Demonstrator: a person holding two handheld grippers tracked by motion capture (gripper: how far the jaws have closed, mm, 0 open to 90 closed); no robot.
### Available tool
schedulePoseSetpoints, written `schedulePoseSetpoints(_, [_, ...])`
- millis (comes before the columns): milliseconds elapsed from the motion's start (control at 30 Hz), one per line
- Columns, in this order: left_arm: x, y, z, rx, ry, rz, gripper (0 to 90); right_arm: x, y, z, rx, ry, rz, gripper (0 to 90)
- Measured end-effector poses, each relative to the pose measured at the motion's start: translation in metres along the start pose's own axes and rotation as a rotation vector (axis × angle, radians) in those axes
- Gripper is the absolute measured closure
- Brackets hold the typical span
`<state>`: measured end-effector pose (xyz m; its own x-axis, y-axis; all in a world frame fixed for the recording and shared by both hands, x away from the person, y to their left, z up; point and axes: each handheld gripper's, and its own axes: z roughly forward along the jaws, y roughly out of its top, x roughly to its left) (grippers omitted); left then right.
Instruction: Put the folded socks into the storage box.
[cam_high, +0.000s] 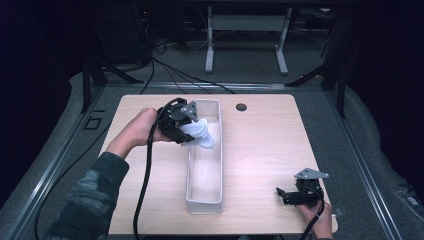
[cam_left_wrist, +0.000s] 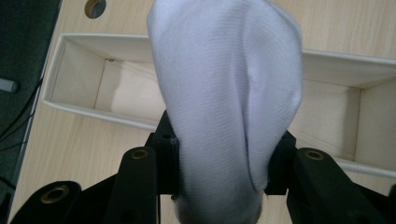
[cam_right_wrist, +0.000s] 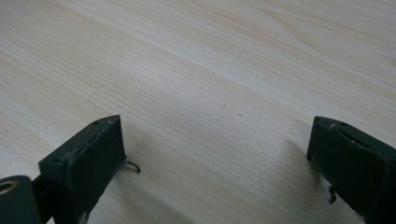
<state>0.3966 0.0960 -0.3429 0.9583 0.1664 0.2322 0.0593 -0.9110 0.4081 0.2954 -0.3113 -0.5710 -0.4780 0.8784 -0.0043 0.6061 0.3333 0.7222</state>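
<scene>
Dark room, with a pale wood desk (cam_high: 260, 150) lit in the middle and a grey floor with cables and frame legs beyond it. On the desk stands a long, narrow, open-topped white box (cam_high: 205, 202), its length running away from the person; what can be seen of its inside looks empty.

At the box's far left rim, the left gripper (cam_high: 192, 131) is clenched on a white sock (cam_high: 199, 132). In the left gripper view the sock (cam_left_wrist: 224, 93) is pinched between the two jaws near one end, the rest bulging out past them over the box (cam_left_wrist: 79, 112).

Near the desk's front right corner, well apart from the box, the right gripper (cam_high: 281, 192) sits low, its jaws spread wide with nothing between them. The right gripper view has bare wood between the two black pads (cam_right_wrist: 88, 154).

The sock looks light, soft and limp: a knit that will fold and sag wherever it is not held. It is not fragile, and the fabric should not slip in rubber pads. A pinch across a bunched part, as here, seems the safest hold. Grabbing a single layer at the edge would likely let the rest dangle and drag on the box rim.
</scene>
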Motion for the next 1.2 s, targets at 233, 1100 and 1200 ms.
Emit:
schedulePoseSetpoints(233, [-0.001, 0.007, 0.019, 0.001, -0.04, 0.009, 59.0, 0.0, 0.0, 0.0, 0.0, 0.001, 0.0, 3.7])
schedulePoseSetpoints(1100, [-0.009, -0.002, 0.099, 0.116, -0.191, -0.012, 58.2, 0.0, 0.0, 0.0, 0.002, 0.006, -0.001, 3.8])
schedulePoseSetpoints(1200, [-0.012, -0.004, 0.107, 0.126, -0.209, -0.011, 57.7, 0.0, 0.0, 0.0, 0.0, 0.013, -0.001, 3.8])
